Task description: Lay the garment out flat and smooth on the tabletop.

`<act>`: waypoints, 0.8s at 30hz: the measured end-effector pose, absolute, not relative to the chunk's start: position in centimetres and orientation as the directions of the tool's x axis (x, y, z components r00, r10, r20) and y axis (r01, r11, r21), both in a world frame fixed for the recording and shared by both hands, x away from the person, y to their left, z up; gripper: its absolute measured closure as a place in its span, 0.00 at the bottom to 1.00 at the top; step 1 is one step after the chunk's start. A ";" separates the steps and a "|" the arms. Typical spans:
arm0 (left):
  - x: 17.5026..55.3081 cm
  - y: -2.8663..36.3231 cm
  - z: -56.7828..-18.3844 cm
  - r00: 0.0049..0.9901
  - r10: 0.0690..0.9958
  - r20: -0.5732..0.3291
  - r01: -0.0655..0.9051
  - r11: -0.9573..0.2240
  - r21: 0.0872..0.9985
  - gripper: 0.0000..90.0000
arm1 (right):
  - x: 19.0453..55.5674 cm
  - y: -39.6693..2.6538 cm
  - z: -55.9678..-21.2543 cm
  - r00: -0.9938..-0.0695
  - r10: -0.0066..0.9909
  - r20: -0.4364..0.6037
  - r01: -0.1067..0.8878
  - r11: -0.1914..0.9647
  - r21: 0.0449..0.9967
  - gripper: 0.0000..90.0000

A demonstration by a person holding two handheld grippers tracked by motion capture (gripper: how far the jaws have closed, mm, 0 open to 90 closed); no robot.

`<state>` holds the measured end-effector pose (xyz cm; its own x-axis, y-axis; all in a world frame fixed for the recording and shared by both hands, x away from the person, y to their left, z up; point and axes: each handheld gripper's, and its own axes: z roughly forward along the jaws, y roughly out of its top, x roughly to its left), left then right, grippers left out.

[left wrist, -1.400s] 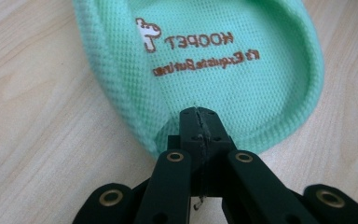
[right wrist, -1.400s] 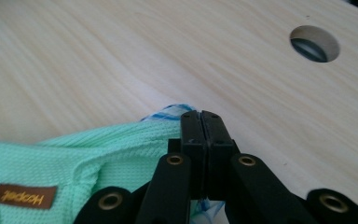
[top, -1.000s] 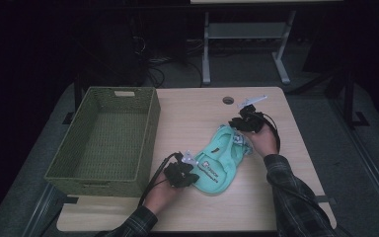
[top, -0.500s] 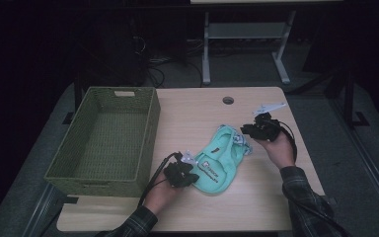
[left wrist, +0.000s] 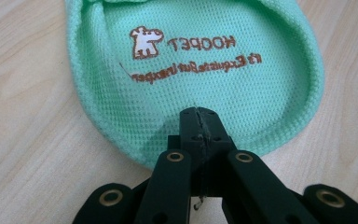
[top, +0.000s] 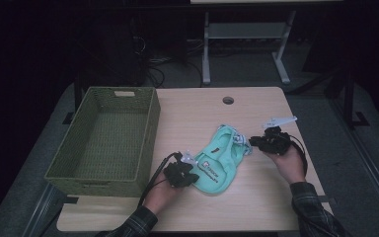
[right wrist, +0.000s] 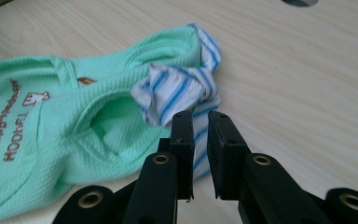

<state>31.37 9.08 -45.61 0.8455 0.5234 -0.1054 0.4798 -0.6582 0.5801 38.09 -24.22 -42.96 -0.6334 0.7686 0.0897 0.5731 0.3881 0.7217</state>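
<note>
- On the counter (top: 256,207), nearest the person, the left hand-held gripper (top: 186,169) was clenched on the hem of the mint pet shirt (top: 218,159).
- The shirt's long axis ran away rightward to the right hand-held gripper (right wrist: 200,122), jaws just closing around the striped trim (right wrist: 177,93), gap visible.
- Beyond, left, stood the wicker basket (top: 148,133); open counter behind.

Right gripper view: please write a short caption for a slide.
Right gripper with narrowly parted jaws at the striped collar of a mint-green pet shirt.

A mint green garment (top: 220,160) lies on the table (top: 256,207), the left gripper (top: 181,170) at its eight o'clock. The right gripper (top: 264,142) sits at its two o'clock, a woven basket (top: 106,140) at nine.
</note>
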 end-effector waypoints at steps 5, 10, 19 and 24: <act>31.4 9.1 -45.6 0.846 0.522 -0.105 0.478 -0.659 0.581 0.99 | 37.1 -24.5 -43.9 -0.634 0.766 0.105 0.584 0.385 0.714 0.89; 31.4 9.1 -45.6 0.846 0.522 -0.107 0.479 -0.658 0.581 0.99 | 36.8 -24.1 -44.4 -0.645 0.755 0.117 0.587 0.392 0.708 0.89; 31.4 9.1 -45.6 0.846 0.522 -0.109 0.480 -0.657 0.581 0.99 | 38.1 -22.5 -45.1 -0.647 0.754 0.109 0.588 0.404 0.701 0.87; 31.5 9.2 -45.6 0.846 0.521 -0.111 0.480 -0.656 0.583 0.99 | 38.9 -22.5 -45.7 -0.623 0.772 0.123 0.606 0.378 0.700 0.84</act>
<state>31.45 9.15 -45.64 0.8461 0.5213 -0.1112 0.4805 -0.6555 0.5826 38.89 -22.49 -45.67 -0.6235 0.7722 0.1227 0.6060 0.3781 0.6999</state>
